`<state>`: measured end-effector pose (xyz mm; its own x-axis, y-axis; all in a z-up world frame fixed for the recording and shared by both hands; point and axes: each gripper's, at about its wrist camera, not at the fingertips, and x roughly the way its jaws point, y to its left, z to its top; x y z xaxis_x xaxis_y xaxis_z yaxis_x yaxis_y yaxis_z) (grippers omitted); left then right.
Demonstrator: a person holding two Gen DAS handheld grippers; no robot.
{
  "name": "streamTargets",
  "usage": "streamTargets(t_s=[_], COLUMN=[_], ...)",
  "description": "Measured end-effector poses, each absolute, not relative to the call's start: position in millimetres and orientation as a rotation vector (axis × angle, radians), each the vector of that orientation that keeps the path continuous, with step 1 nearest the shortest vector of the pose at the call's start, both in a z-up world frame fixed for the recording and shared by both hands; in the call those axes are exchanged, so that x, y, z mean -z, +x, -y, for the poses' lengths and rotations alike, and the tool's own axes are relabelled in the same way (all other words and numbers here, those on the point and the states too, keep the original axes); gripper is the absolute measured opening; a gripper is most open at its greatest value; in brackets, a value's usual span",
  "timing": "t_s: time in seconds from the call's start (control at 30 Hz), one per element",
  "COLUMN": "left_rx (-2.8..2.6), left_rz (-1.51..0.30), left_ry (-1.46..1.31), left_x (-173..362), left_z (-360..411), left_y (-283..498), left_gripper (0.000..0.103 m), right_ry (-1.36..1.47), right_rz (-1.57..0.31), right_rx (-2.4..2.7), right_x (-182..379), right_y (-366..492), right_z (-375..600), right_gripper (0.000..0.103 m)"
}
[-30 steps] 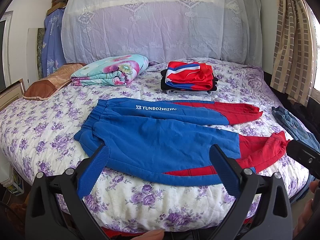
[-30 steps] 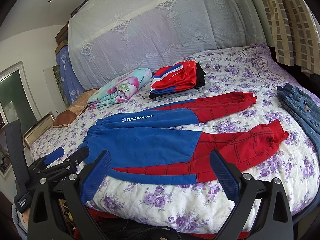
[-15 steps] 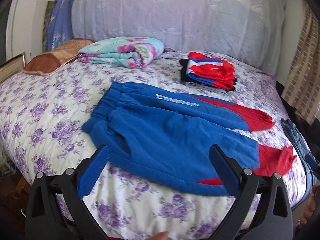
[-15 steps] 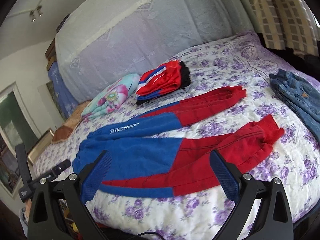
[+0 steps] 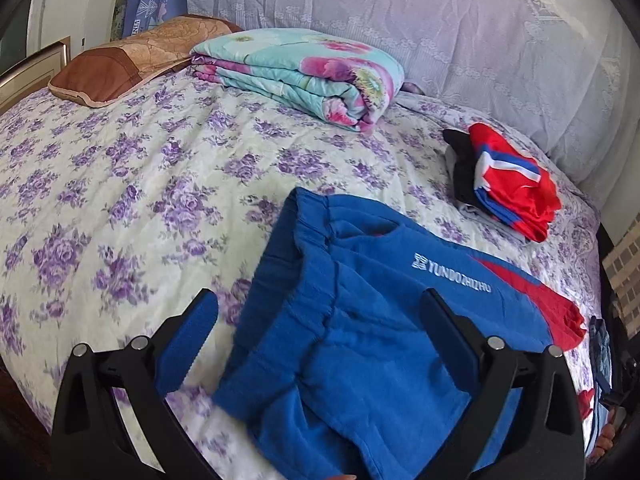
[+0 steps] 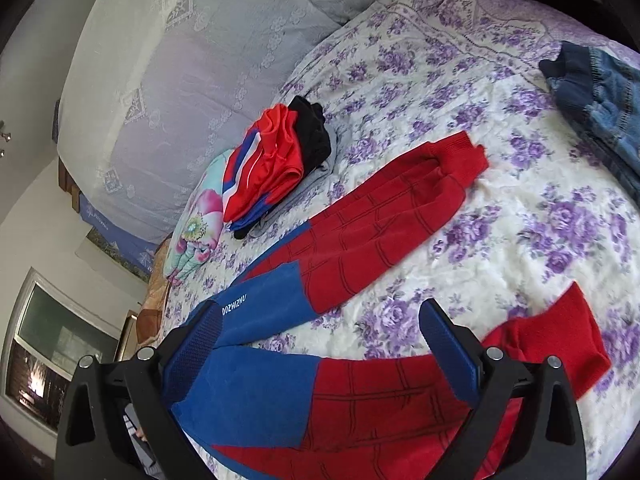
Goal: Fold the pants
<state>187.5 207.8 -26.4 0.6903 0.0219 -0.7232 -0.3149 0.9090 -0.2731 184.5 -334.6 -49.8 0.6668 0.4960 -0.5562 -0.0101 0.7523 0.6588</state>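
Blue and red pants (image 5: 360, 320) (image 6: 360, 220) lie spread flat on the flowered bedspread (image 5: 120, 200), both legs apart. White lettering runs along the far leg. My left gripper (image 5: 320, 344) hovers open just above the blue waistband end, nothing between its fingers. In the right wrist view the two red lower legs fan out, the far cuff (image 6: 460, 152) and the near cuff (image 6: 560, 344). My right gripper (image 6: 320, 356) is open over the near leg, around where blue meets red, and holds nothing.
A stack of folded red, blue and black clothes (image 5: 508, 188) (image 6: 276, 164) sits behind the pants. A folded floral quilt (image 5: 304, 72) and a brown pillow (image 5: 132, 56) lie near the headboard. Blue jeans (image 6: 600, 112) lie at the bed's right side.
Both grippers have moved forward and down toward the pants: the left closed in on the waistband end, the right on the near leg. Both stay open.
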Motion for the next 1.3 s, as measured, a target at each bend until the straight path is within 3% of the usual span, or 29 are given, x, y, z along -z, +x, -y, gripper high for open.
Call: streamTargets(t_s=[0.3,0.63,0.67,0.77,0.93,1.0,1.13,1.23,1.3], left_rx=[-0.120,0.099,0.118,0.189,0.222,0.234,0.269,0.279,0.289], left_rz=[-0.908,-0.948,-0.947,-0.938,-0.896,-0.869,-0.831,-0.828,-0.826], left_ry=[-0.416,-0.449,-0.453,-0.479,-0.511,-0.525,-0.567,-0.571,-0.577], left_x=[50.2,75.6,77.4,80.8,84.4,84.9,84.9,86.1,87.4], left_z=[-262.2,-270.1,-268.2,-262.2,-266.2,-269.1,-277.3,-277.2,-279.1], left_y=[281.0,314.7,314.7,314.5,311.7,309.3,308.3,310.6,310.4], left_gripper=[0.098,0.095,0.089,0.049,0.031,0.018,0.015,0.015,0.015], right_ry=[0.547,0.389,0.376,0.333,0.290,0.231,-0.045,-0.206,-0.288], right_rz=[-0.844,-0.868,-0.863,-0.847,-0.840,-0.858,-0.859,-0.876,-0.927], right_rx=[-0.399,-0.522,-0.538,-0.583,-0.712,-0.743,-0.744,-0.803,-0.845], right_x=[44.9,27.0,24.5,19.3,22.8,27.8,33.5,45.1,60.1], right_y=[235.2,276.9,282.0,300.7,332.7,345.7,370.4,388.8,400.5], right_z=[297.6,240.1,234.3,219.3,199.8,192.3,169.7,155.5,146.1], right_gripper=[0.099,0.099,0.099,0.099,0.099,0.099,0.098,0.078,0.058])
